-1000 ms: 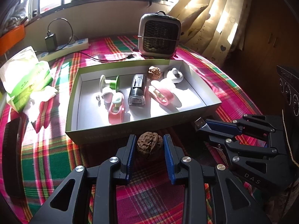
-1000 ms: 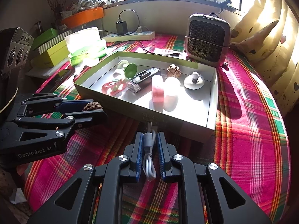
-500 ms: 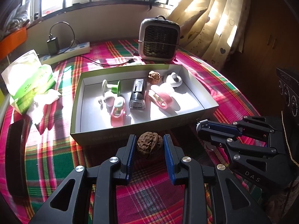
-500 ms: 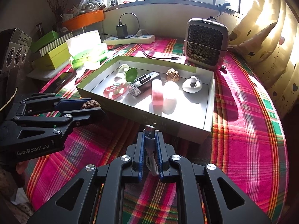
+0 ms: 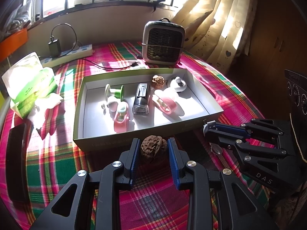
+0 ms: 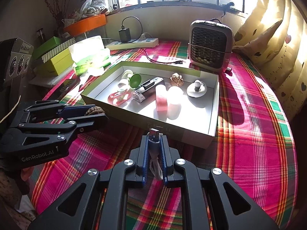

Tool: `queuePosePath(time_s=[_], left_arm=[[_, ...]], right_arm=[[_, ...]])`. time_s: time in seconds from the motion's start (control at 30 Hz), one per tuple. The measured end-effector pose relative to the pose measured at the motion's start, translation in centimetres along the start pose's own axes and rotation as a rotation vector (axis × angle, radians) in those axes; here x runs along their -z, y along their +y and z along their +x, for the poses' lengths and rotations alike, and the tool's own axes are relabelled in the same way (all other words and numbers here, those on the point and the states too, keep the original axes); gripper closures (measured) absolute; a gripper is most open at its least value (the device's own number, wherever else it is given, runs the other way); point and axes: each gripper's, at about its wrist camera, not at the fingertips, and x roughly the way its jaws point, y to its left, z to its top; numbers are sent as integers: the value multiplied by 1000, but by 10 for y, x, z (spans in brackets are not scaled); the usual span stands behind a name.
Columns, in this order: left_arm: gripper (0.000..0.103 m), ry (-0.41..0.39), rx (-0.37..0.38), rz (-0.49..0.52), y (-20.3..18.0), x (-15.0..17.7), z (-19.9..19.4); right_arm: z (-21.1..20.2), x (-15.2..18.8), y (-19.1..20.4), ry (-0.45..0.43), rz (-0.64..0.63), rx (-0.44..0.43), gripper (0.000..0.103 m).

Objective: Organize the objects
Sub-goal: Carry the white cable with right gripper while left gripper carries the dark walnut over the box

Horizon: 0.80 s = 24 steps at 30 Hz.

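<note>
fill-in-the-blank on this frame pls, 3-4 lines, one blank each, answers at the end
1. The left hand-held gripper is shut on a ____.
2. The right hand-held gripper is shut on a USB ____.
3. A second walnut lies inside the open ____, beside the white suction cup.
4. Behind the box on the plaid cloth stands a small grey ____.

Missing words: walnut; cable; box; heater

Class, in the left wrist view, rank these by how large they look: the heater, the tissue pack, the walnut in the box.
1. tissue pack and heater: look alike, unranked.
2. walnut in the box, clearly smallest.
</note>
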Motion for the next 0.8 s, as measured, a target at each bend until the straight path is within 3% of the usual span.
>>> queuePosePath(time_s=[0.8], left_arm=[[76, -24, 11, -8, 3, -27, 5]], right_arm=[[-6, -49, -35, -53, 74, 7, 90]])
